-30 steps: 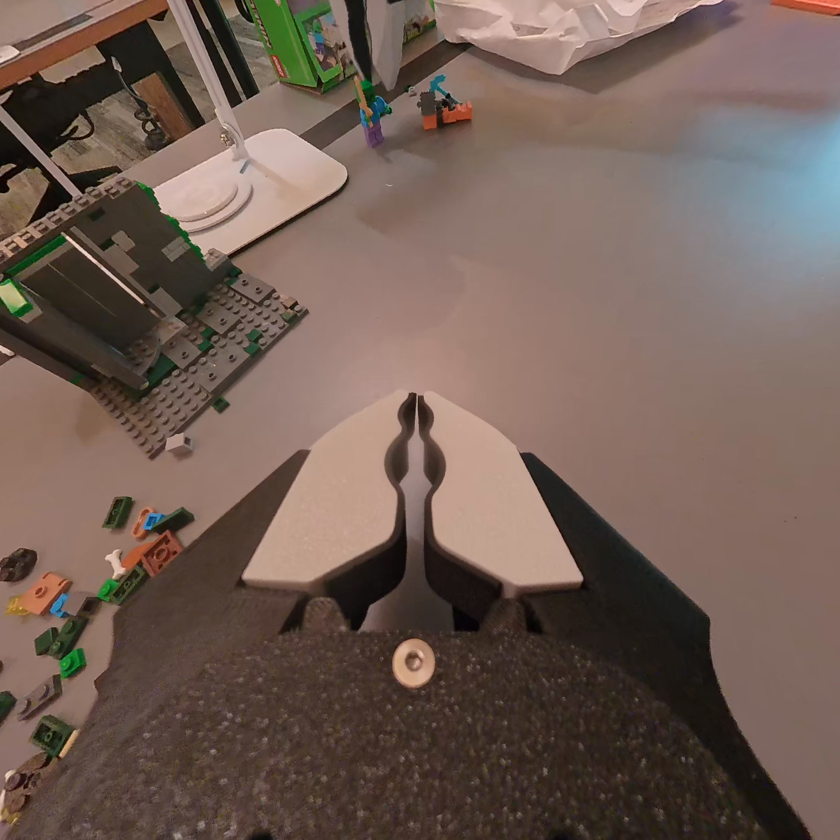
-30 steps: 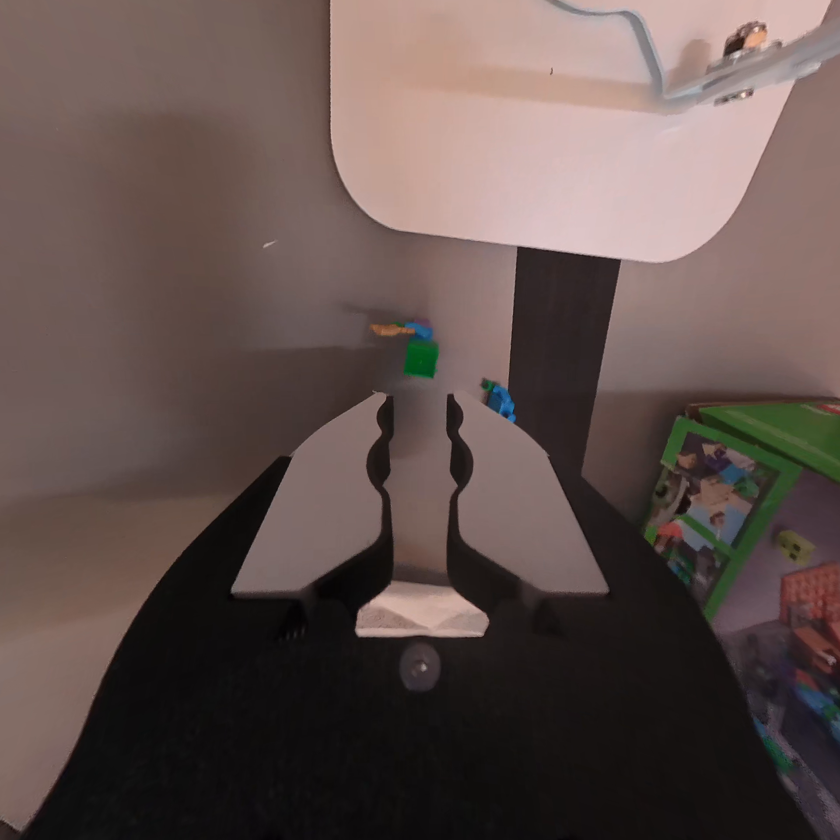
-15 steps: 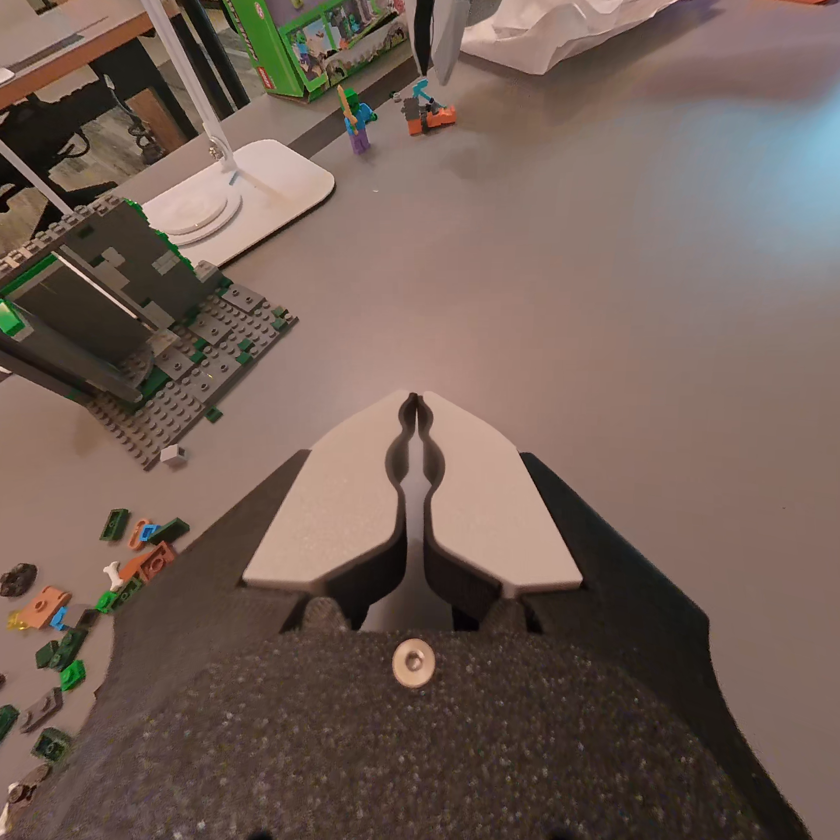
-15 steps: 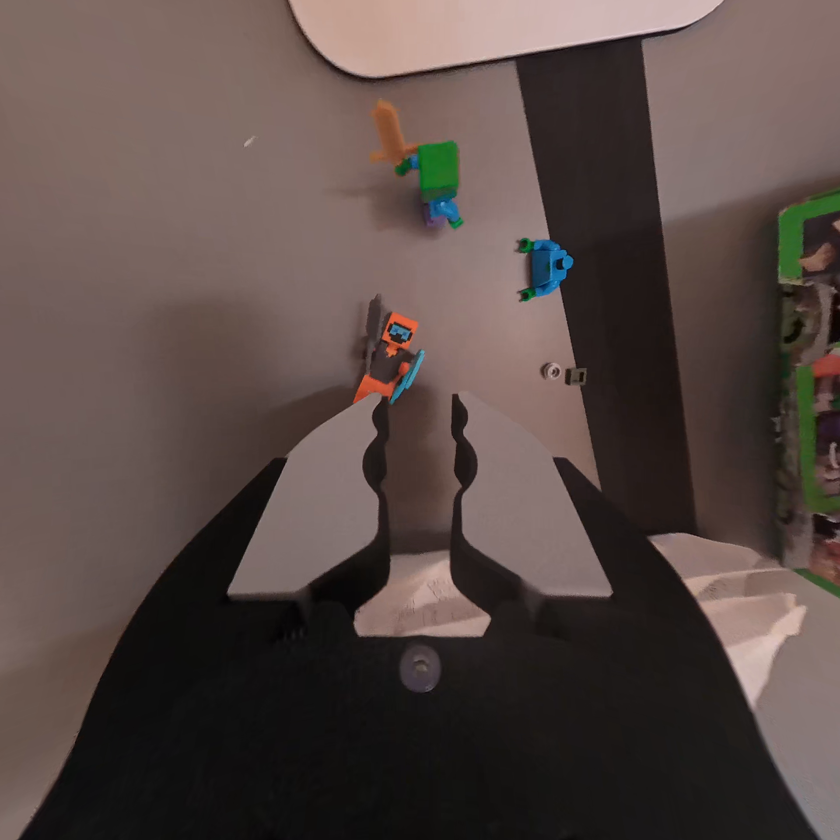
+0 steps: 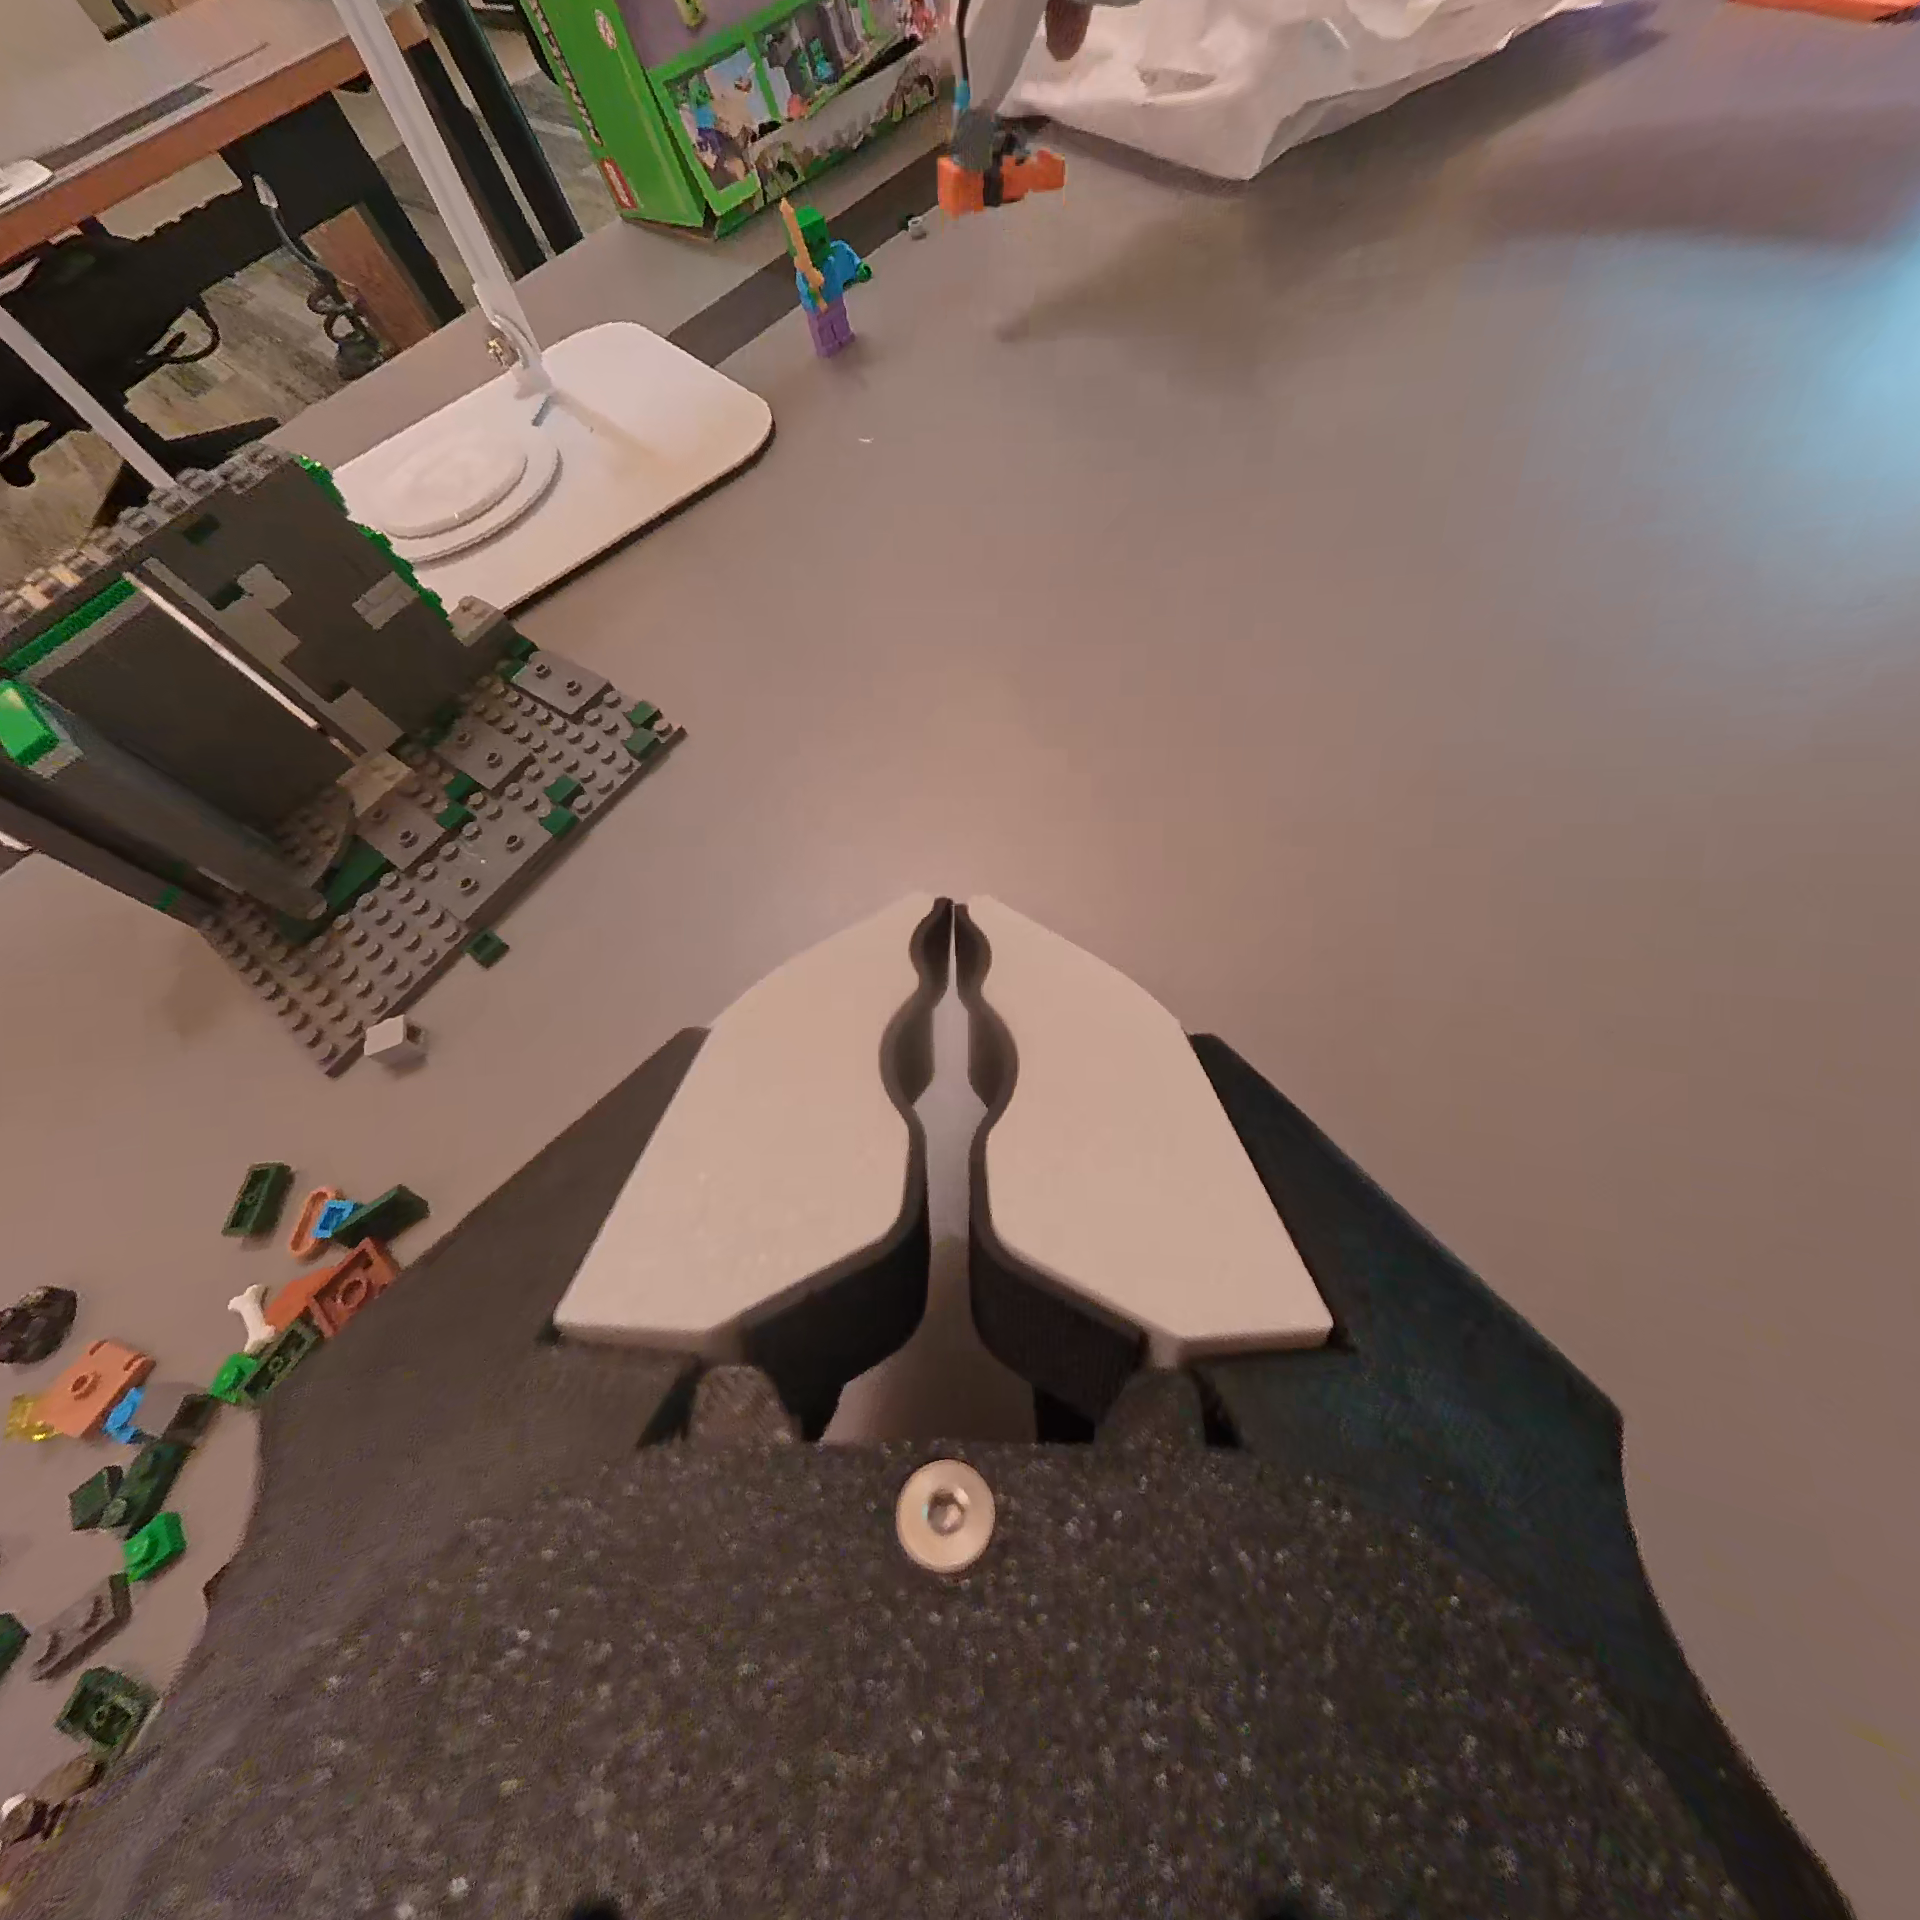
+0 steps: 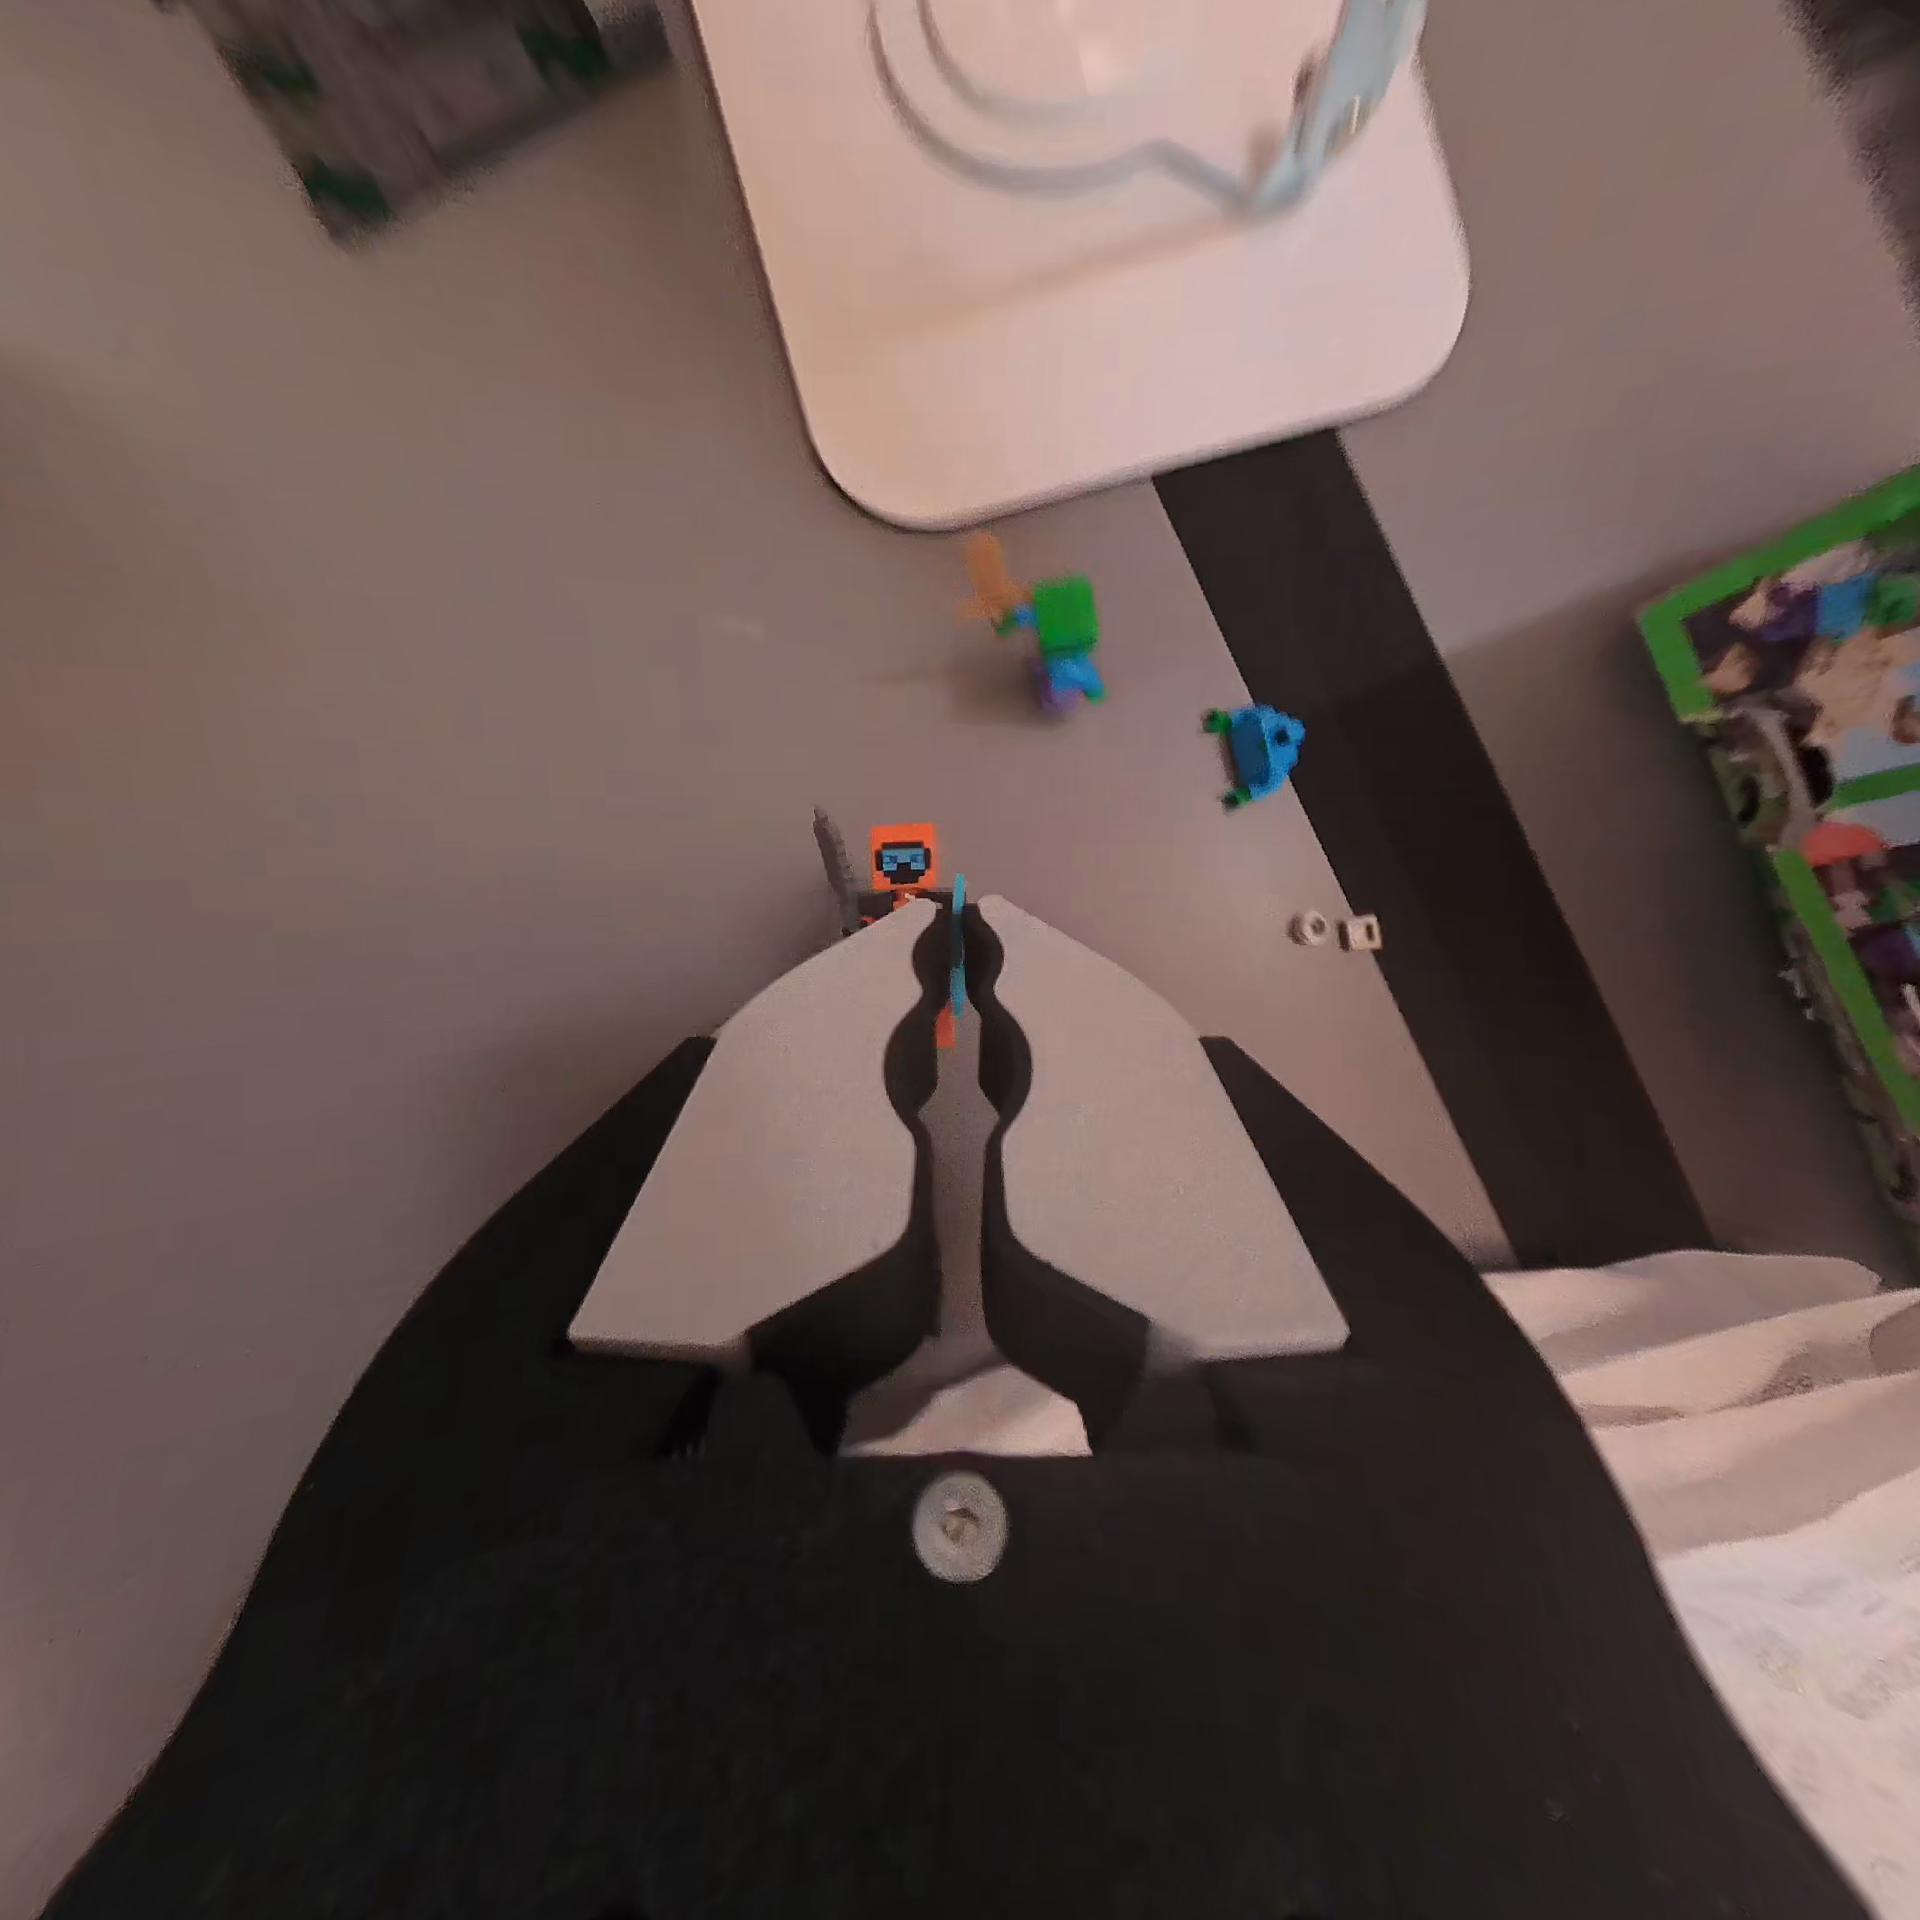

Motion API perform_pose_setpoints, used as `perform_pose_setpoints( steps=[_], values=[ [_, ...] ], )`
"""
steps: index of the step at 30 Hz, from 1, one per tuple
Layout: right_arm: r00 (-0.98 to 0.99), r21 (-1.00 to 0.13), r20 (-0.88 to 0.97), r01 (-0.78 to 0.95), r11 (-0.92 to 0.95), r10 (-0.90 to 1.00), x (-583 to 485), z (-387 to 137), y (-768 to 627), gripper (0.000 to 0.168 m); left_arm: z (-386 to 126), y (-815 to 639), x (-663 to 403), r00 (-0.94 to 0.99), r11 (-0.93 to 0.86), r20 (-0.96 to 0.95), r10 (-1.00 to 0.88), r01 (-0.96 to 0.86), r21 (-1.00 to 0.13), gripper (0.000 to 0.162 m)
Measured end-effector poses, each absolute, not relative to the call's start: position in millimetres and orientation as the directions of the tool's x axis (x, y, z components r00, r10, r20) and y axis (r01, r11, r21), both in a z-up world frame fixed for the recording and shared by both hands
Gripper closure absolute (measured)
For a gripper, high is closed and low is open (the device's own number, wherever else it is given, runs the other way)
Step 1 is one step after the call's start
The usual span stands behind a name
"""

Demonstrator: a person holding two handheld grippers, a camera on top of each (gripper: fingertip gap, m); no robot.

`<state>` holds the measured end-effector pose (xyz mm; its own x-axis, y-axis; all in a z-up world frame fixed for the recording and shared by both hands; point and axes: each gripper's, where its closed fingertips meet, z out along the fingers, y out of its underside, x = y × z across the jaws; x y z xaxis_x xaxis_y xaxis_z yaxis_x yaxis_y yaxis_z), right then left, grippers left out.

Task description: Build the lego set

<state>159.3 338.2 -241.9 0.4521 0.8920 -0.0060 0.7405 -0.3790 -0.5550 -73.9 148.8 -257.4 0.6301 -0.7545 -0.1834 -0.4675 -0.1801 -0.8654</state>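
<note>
My left gripper (image 5: 953,909) is shut and empty, held over bare grey table to the right of the grey and green Lego build (image 5: 260,665) on its studded baseplate (image 5: 416,914). My right gripper (image 6: 956,904) is shut on the orange minifigure (image 6: 902,857), its tips clamped on the blue piece at the figure's side. The left wrist view shows that figure (image 5: 997,182) far off under the right gripper's fingers (image 5: 987,62). A green-headed minifigure (image 6: 1062,634) stands nearby and also shows in the left wrist view (image 5: 826,275). A blue torso (image 6: 1259,750) lies close by.
Loose small pieces (image 5: 312,1278) lie at the left front, with a light grey brick (image 5: 395,1039) by the baseplate. A white lamp base (image 5: 582,447) stands behind the build. The green set box (image 5: 727,94) and a white paper bag (image 5: 1247,73) are at the back. Two tiny grey pieces (image 6: 1340,930) lie beside a dark strip. Across from one pair of fingers to the other is roughly 30 centimeters. The light grey brick (image 5: 395,1039) is closer to my left gripper, around 15 centimeters from its tips; the right tips are 35 centimeters off.
My right gripper has come down from over the lamp base to the orange minifigure and has closed on it. My left gripper stays shut and has drifted slightly.
</note>
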Motion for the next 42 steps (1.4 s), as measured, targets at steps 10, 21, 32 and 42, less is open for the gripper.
perform_pose_setpoints(
  steps=[10,21,32,42],
  values=[
    [0.538,-0.915,-0.171,0.224,-0.336,0.825,24.5,-175.1,196.6,0.167,-231.2,136.3,-42.5,0.585,-0.246,0.050,-0.809,-0.259,-0.934,0.142],
    [0.576,-0.946,-0.259,0.011,-0.325,0.775,-39.1,-170.8,131.1,0.167,-202.5,115.5,-23.9,0.517,-0.323,0.242,-0.821,-0.071,-0.944,0.134],
    [0.479,-0.971,-0.140,0.106,-0.215,0.867,-44.5,-164.6,111.7,0.156,-208.2,108.6,-31.1,0.459,-0.320,0.234,-0.857,-0.118,-0.940,0.154],
    [0.069,-0.896,-0.037,0.440,-0.064,0.997,-40.5,-158.9,86.4,0.149,-210.8,87.5,-27.2,0.292,-0.215,0.143,-0.946,-0.232,-0.949,0.154]
  ],
)
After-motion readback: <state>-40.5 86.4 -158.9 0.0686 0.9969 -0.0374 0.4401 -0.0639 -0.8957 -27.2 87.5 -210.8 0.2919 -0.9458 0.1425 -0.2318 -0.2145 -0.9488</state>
